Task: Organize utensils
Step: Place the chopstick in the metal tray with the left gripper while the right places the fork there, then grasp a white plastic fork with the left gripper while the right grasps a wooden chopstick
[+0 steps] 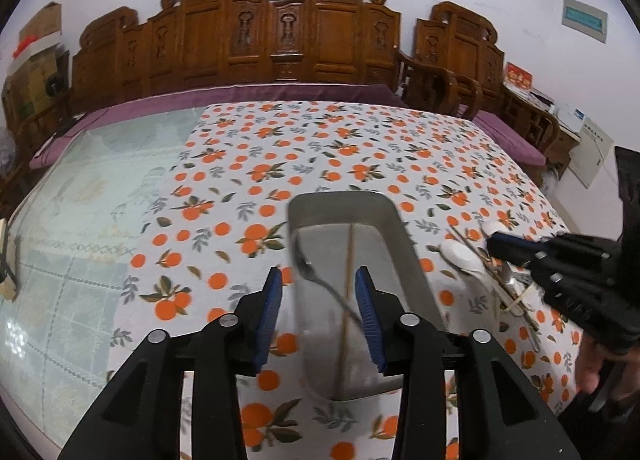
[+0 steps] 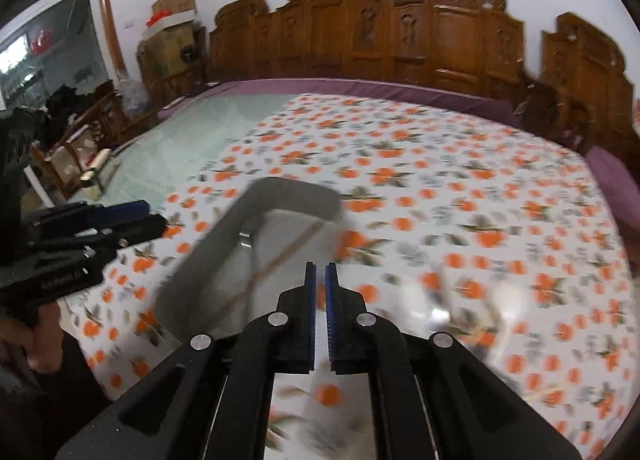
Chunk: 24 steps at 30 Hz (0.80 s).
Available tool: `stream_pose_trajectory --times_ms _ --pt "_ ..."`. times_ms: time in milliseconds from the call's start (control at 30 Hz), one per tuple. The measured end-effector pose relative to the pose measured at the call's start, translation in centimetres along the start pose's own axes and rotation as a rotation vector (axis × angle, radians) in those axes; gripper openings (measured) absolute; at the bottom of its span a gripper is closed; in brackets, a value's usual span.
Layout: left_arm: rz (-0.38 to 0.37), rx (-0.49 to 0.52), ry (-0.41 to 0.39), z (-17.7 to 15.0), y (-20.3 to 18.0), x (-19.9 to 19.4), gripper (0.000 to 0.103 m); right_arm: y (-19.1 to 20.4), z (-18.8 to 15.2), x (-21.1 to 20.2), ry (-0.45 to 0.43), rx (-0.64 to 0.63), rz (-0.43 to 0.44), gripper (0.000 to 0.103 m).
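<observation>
A metal tray [image 1: 340, 206] stands on the orange-print cloth in the left wrist view. In it lie a metal fork [image 1: 310, 272] and one wooden chopstick [image 1: 350, 260]. My left gripper [image 1: 319, 280] hangs open over the tray's left rim, and its pads press on nothing. To the right of the tray lies a heap with white ceramic spoons [image 1: 460, 256], chopsticks and a metal spoon [image 1: 508, 280]. My right gripper [image 1: 494, 242] is over that heap. In the blurred right wrist view my right gripper [image 2: 320, 266] is shut and empty beside the tray [image 2: 296, 196], with the white spoons [image 2: 412, 292] to its right and my left gripper [image 2: 120, 216] at the left.
A carved wooden bench [image 1: 280, 40] with a purple cushion runs behind the table. The table's left part is bare pale glass [image 1: 80, 200]. A person's hand [image 1: 592, 368] shows at the lower right. Cardboard boxes [image 2: 172, 32] are stacked in the back corner.
</observation>
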State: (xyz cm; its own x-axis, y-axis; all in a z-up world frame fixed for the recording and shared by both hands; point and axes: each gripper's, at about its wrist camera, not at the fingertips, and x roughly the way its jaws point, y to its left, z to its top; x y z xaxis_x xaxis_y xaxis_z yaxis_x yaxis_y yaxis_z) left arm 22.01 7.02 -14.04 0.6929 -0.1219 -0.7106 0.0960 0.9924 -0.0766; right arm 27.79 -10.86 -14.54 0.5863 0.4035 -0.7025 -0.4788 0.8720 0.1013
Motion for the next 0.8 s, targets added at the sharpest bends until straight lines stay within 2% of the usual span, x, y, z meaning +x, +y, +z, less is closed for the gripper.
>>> stream_pose_trajectory --times_ms 33,167,267,433,567,633,800 --pt "-0.006 0.011 -0.002 -0.1 -0.6 0.0 0.043 -0.7 -0.3 -0.6 -0.003 -0.001 -0.019 0.007" --pt "-0.025 0.029 -0.004 -0.2 -2.4 0.2 0.045 -4.1 -2.0 -2.4 0.000 0.021 -0.083 0.007" --pt "-0.049 0.034 -0.003 -0.5 -3.8 0.4 0.045 -6.2 -3.6 -3.2 0.009 0.040 -0.131 0.015" --pt "-0.078 0.065 -0.016 -1.2 -6.4 0.3 0.045 -9.1 -6.1 -3.6 0.029 0.085 -0.177 0.016" --pt "-0.104 0.077 -0.023 -1.5 -8.0 0.3 0.045 -10.6 -7.3 -3.5 0.038 0.116 -0.199 0.030" --pt "-0.115 0.083 -0.023 -1.8 -8.8 0.4 0.045 -11.4 -7.9 -3.5 0.042 0.142 -0.205 0.031" --pt "-0.132 0.111 -0.007 -2.6 -10.7 1.2 0.045 -13.2 -9.3 -3.0 0.057 0.183 -0.209 0.042"
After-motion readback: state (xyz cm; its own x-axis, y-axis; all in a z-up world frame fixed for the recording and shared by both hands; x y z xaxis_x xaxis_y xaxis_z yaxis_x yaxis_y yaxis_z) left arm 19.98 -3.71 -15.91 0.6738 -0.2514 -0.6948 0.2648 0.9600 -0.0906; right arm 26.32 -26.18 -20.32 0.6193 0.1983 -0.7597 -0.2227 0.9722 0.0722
